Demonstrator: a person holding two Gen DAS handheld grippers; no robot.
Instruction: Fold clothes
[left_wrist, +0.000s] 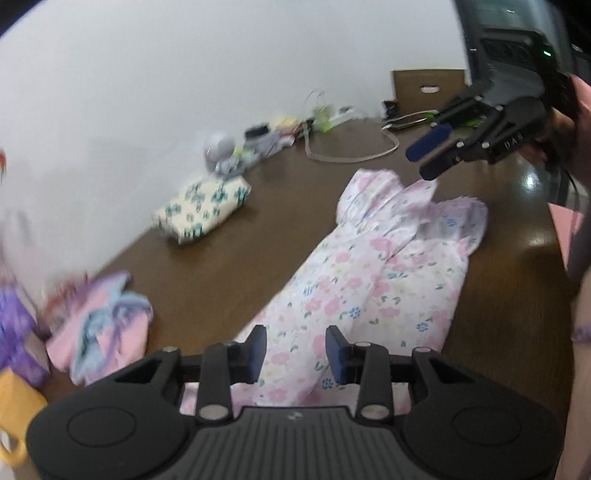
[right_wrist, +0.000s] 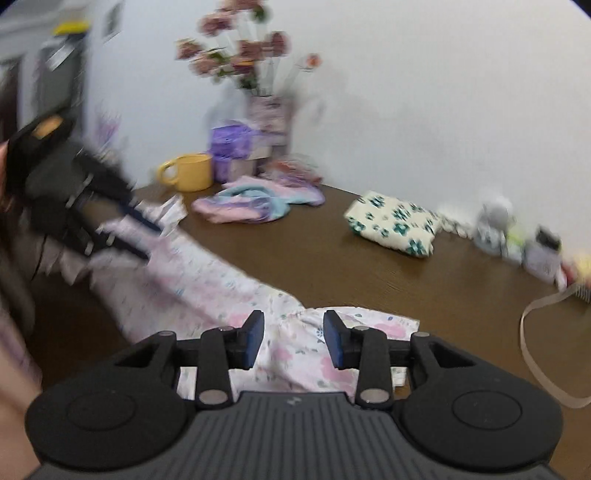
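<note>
floral garment (left_wrist: 373, 280) lies on table below both parted grippers.

**pixelpeeper:** anyone make out any writing in these? All I get is on the right gripper (left_wrist: 424, 157), seen from the left wrist cam. There are pale raised letters on its black finger arm, something like "DAH", too smeared to be sure.

**foldbot_fan:** same here. There's a tiny pale logo mark on the ribbed black body of the left gripper (left_wrist: 295, 349), and its twin on the right gripper in its own view, but I can't read either one. The boxes along the table's far edge are just blur, no legible labels.
</note>
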